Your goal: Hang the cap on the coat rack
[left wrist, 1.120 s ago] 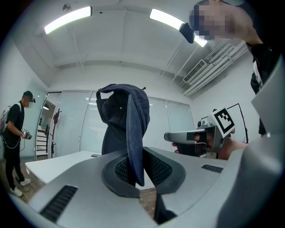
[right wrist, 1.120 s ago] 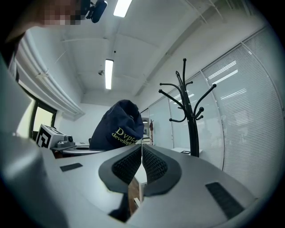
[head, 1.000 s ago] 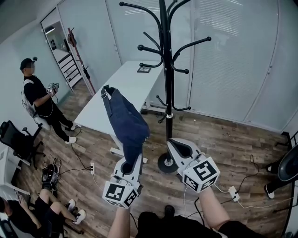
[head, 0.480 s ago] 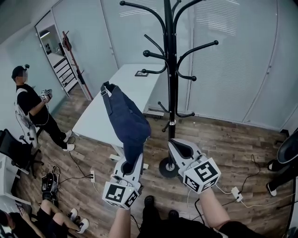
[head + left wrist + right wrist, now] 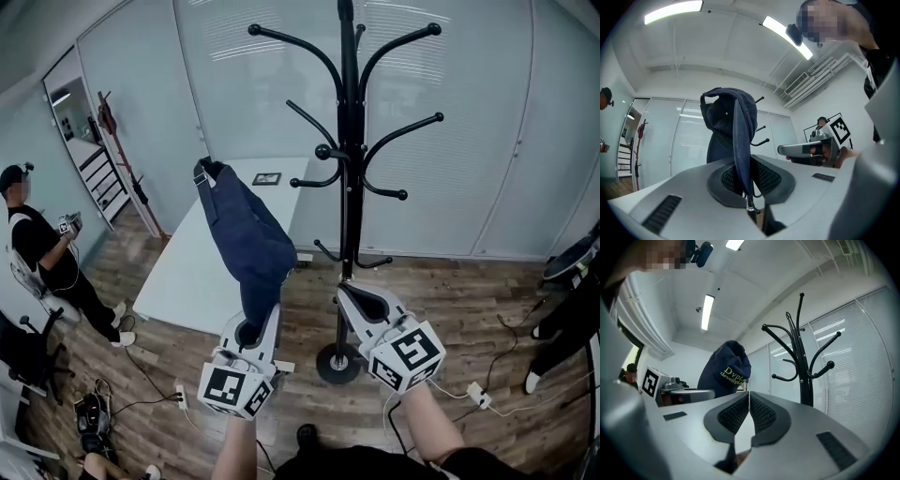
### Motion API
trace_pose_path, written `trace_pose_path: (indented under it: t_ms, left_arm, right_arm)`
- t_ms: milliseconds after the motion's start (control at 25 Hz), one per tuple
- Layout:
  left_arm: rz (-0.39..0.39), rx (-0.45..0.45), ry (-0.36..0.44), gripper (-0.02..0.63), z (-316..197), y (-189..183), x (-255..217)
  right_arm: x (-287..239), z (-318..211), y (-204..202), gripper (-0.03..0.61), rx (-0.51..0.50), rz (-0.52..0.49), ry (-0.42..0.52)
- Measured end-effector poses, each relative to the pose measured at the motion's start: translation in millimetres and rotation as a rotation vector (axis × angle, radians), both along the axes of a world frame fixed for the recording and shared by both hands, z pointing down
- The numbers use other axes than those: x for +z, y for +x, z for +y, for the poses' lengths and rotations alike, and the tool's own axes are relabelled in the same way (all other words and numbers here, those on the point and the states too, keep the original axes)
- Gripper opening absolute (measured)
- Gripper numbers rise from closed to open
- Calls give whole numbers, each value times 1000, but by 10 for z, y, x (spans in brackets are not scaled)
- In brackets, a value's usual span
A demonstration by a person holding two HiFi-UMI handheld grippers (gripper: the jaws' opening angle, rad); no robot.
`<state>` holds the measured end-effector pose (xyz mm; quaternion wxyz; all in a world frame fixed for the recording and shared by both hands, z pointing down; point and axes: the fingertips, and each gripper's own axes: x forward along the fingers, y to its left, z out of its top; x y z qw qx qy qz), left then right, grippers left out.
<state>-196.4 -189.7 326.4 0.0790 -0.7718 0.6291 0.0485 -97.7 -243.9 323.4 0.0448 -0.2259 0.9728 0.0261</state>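
My left tool (image 5: 251, 330) pinches only a narrow fold of the dark blue fabric cap (image 5: 244, 239) left of the black metal coat rack (image 5: 349, 187), my right tool (image 5: 361, 298) closed empty, so I judge the cap may slip.

Left gripper (image 5: 251, 332) lifted with navy cap (image 5: 246, 234), its top now level with middle hooks (image 5: 323, 151) of the coat rack (image 5: 350, 202), top hooks (image 5: 254, 30) come fully into frame, standing person (image 5: 42, 258) shifted toward the left edge.

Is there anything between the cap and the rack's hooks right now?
Nothing visible. The cap, clamped in the left hand-held gripper, hangs left of the coat rack with open air to the nearest hook. The right hand-held gripper sits lower, shut and empty.
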Motion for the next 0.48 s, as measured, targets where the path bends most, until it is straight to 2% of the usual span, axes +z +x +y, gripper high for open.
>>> trace_pose_path:
  t_ms: [240, 480]
  left_arm:
    - [-39, 84, 46, 31, -242, -197, -231]
    - [-47, 199, 34, 31, -625, -282, -555]
  right_arm:
    - [-123, -66, -212, 32, 72, 7, 46]
    - [-375, -269, -328, 32, 148, 14, 65]
